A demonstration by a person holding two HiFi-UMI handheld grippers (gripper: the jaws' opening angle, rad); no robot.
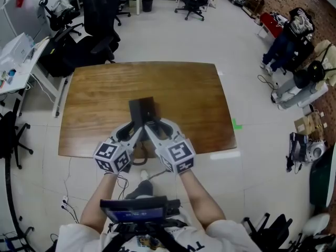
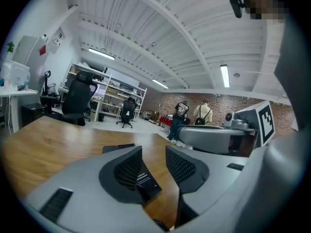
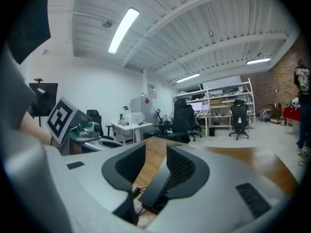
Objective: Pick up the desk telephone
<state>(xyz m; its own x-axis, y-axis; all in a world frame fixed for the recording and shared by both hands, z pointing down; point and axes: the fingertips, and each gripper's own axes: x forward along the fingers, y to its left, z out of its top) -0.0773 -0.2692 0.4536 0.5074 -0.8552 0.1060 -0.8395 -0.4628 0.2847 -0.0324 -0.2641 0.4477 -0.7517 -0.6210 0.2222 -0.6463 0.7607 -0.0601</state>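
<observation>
The black desk telephone [image 1: 142, 108] lies flat on the wooden table [image 1: 100, 96], near its front edge. Both grippers reach in side by side from the front, tips meeting at the phone's near edge. My left gripper [image 1: 135, 130] shows parted jaws in the left gripper view, with the phone [image 2: 146, 182] low in the gap and no pad visibly pressing it. My right gripper [image 1: 153, 130] also has its jaws apart; the phone's sloped edge [image 3: 156, 191] sits in that gap close to the right-hand pad [image 3: 181, 166]. A coiled cord [image 3: 124, 199] trails off below.
Black office chairs [image 1: 100, 14] stand beyond the table's far edge. A white desk [image 1: 21, 62] with equipment is at the left. Bags and machines [image 1: 299, 83] crowd the right side of the floor. A green tape mark [image 1: 236, 124] lies by the table's right edge.
</observation>
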